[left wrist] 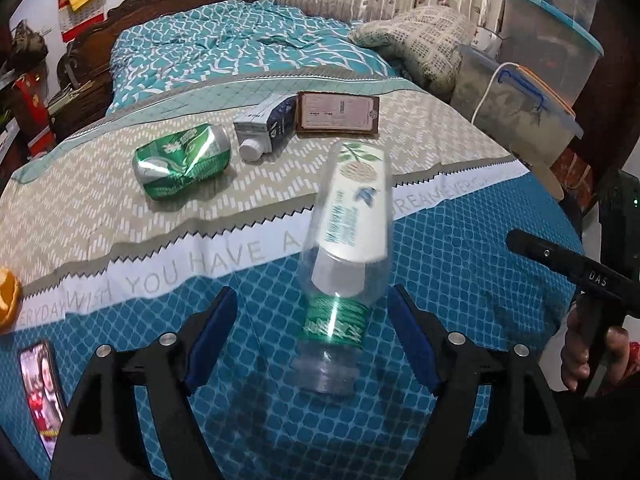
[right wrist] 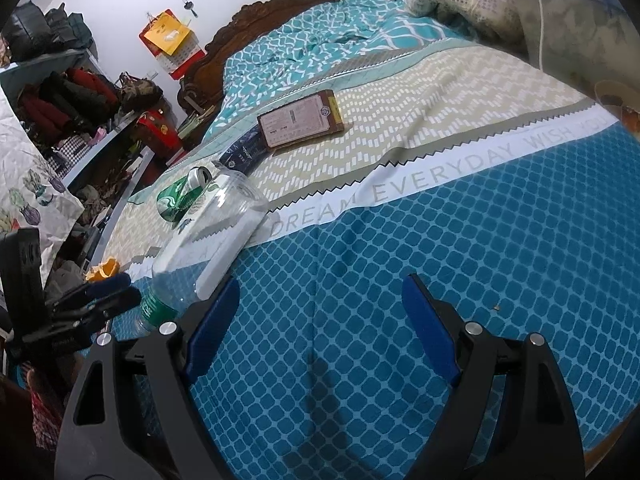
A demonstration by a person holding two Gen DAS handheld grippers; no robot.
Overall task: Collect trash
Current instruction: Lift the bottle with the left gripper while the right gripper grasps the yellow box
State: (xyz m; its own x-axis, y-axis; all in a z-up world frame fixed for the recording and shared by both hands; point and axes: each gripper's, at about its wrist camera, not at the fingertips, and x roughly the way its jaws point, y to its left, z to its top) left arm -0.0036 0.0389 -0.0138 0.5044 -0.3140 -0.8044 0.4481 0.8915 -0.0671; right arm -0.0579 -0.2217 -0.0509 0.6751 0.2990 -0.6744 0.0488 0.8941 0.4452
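A clear plastic bottle (left wrist: 346, 248) with a green band and a white label lies on the bed, its neck end between the open blue pads of my left gripper (left wrist: 312, 336); the pads do not touch it. A crushed green can (left wrist: 182, 162), a small carton with a white cap (left wrist: 264, 128) and a brown card box (left wrist: 338, 114) lie farther up the bed. My right gripper (right wrist: 320, 316) is open and empty over the blue quilt. In its view the bottle (right wrist: 208, 236), the can (right wrist: 180, 196) and my left gripper (right wrist: 108, 292) show at the left.
An orange peel (left wrist: 8, 300) and a phone (left wrist: 40, 384) lie at the left bed edge. Plastic storage bins (left wrist: 540, 92) and a folded blanket (left wrist: 424, 40) stand at the right. A wooden headboard (left wrist: 132, 12) is at the far end.
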